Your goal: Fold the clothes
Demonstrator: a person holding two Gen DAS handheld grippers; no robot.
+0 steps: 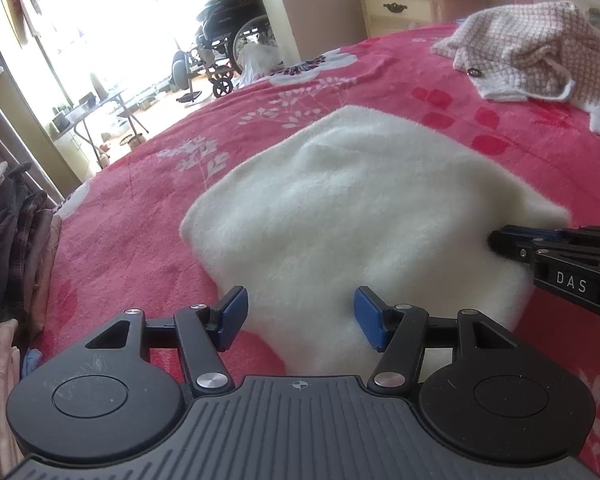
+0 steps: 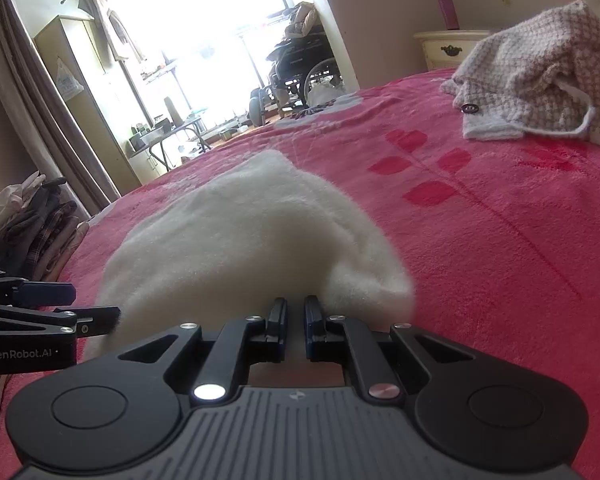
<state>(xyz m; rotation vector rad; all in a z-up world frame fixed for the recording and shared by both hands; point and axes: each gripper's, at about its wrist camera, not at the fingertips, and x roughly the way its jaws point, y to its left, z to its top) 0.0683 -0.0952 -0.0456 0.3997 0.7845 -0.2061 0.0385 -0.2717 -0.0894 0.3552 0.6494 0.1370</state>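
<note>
A fluffy white garment [image 1: 352, 208] lies folded into a rough square on the red floral bed cover [image 1: 148, 208]. My left gripper [image 1: 300, 316] is open, its blue pads either side of the garment's near edge. My right gripper [image 2: 296, 312] has its jaws nearly together at the garment's [image 2: 236, 240] near right edge; whether cloth is pinched between them is hidden. It also shows at the right of the left wrist view [image 1: 500, 240], touching the garment's right side. The left gripper's fingers [image 2: 96, 316] show at the left of the right wrist view.
A crumpled pink-and-white checked knit garment [image 1: 532, 52] lies at the far right of the bed. A stack of folded clothes [image 1: 16, 240] sits at the bed's left edge. A nightstand [image 1: 412, 8], wheelchair [image 1: 228, 44] and folding table [image 1: 96, 108] stand beyond the bed.
</note>
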